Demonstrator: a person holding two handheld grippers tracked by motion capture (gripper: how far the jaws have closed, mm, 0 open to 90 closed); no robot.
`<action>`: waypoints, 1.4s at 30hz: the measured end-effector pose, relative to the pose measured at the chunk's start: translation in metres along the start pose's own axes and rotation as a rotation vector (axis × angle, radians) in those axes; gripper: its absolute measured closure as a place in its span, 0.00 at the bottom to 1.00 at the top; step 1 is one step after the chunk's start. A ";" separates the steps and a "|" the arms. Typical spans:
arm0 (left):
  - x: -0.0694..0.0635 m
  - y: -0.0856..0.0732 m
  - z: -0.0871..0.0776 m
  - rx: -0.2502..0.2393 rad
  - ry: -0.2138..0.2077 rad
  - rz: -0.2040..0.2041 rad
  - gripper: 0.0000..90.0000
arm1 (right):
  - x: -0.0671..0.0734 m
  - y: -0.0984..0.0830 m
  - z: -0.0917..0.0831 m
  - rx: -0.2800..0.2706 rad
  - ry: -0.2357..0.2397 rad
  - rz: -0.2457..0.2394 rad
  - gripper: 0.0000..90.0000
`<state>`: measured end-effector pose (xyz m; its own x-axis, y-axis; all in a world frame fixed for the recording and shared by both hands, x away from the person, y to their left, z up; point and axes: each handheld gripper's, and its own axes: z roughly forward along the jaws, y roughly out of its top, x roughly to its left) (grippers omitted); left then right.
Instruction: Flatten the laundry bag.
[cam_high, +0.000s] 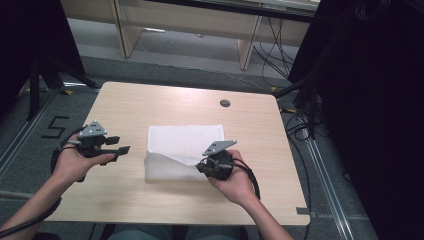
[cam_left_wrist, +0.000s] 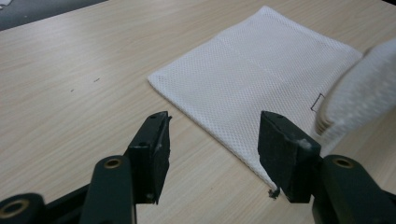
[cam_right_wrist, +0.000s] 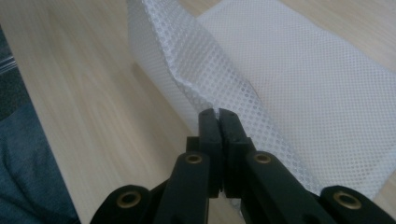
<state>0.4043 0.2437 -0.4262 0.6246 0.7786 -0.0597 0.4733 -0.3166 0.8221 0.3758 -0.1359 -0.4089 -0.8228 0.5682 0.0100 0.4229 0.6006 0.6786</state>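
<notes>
My right fingers (cam_right_wrist: 218, 116) pinch a raised fold of the white mesh cloth (cam_high: 182, 142) lying mid-table (cam_high: 125, 200), nearer the front edge. My left fingers (cam_left_wrist: 212, 140) gape empty beside its left edge.

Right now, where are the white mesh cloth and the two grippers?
white mesh cloth (cam_high: 180, 140): high view, flat middle.
left gripper (cam_left_wrist: 212, 140): left gripper view, between its open jaws.
right gripper (cam_right_wrist: 218, 114): right gripper view, tips pinching the cloth.
</notes>
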 end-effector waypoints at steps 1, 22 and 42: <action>-0.002 0.001 0.001 -0.015 -0.004 -0.011 0.49 | 0.002 -0.002 -0.003 0.022 0.018 0.006 1.00; -0.052 0.010 0.041 0.048 -0.120 0.099 0.47 | 0.040 -0.041 0.025 0.206 0.135 -0.015 1.00; -0.065 -0.011 0.057 0.131 -0.164 0.150 0.50 | 0.040 -0.030 0.045 0.249 0.120 -0.044 0.82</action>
<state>0.3939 0.1659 -0.4641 0.7817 0.6223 -0.0425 0.4374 -0.4983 0.7486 0.3472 -0.1054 -0.4615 -0.8755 0.4763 0.0818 0.4536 0.7516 0.4789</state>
